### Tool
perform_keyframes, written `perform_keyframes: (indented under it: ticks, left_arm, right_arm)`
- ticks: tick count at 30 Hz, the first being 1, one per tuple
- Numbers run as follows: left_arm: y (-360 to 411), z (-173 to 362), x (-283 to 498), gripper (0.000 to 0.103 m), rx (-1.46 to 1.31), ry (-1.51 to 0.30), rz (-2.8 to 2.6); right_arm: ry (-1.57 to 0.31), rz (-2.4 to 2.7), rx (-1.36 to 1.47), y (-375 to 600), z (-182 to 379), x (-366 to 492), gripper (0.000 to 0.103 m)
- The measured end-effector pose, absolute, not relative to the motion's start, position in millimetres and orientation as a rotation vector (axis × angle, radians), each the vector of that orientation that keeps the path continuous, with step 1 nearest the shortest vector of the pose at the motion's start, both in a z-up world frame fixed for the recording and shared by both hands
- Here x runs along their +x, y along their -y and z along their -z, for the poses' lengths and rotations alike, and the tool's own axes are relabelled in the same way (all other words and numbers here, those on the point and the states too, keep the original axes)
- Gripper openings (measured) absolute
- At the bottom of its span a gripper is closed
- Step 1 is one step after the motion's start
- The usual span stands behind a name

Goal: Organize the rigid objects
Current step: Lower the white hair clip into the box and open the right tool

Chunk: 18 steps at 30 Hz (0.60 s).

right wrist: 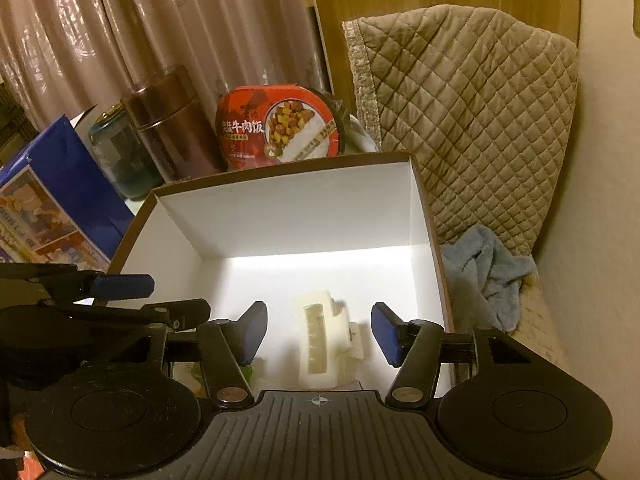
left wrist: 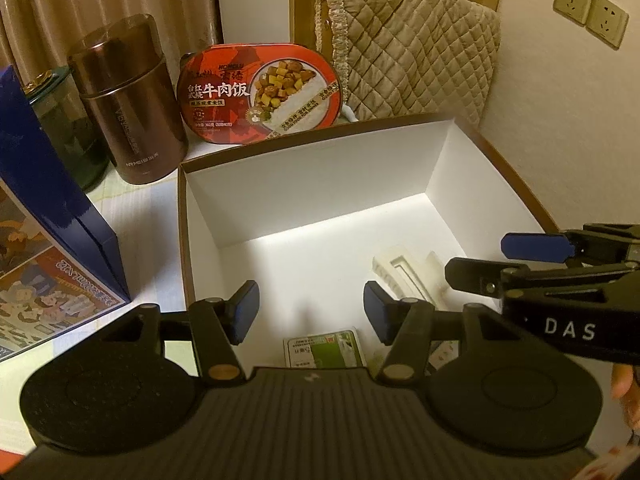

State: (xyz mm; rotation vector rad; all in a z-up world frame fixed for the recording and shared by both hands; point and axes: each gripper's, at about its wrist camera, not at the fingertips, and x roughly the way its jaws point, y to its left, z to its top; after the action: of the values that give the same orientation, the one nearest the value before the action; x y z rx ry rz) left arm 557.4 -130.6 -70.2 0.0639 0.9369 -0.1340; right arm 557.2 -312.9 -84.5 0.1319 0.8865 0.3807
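Note:
A white-lined cardboard box stands open on the table. On its floor lies a cream plastic block, and nearer me a small green-and-white packet. My left gripper hangs over the box's near end, open, with nothing between its blue pads. My right gripper is open too, above the cream block; its pads stand clear on either side of it. Each gripper shows in the other's view: the right gripper and the left gripper.
Behind the box stand a red ready-meal tub, a brown metal canister and a dark glass jar. A blue printed carton lies left. A quilted cover and blue cloth sit right.

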Motion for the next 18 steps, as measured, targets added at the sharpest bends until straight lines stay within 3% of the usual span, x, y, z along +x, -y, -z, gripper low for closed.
perform_keyframes:
  ticks: [18]
  left_arm:
    - [128,45,511,0.055,0.031,-0.898,0.146]
  right_arm:
    - [-0.861,-0.381,0.172,318,64,509,0.055]
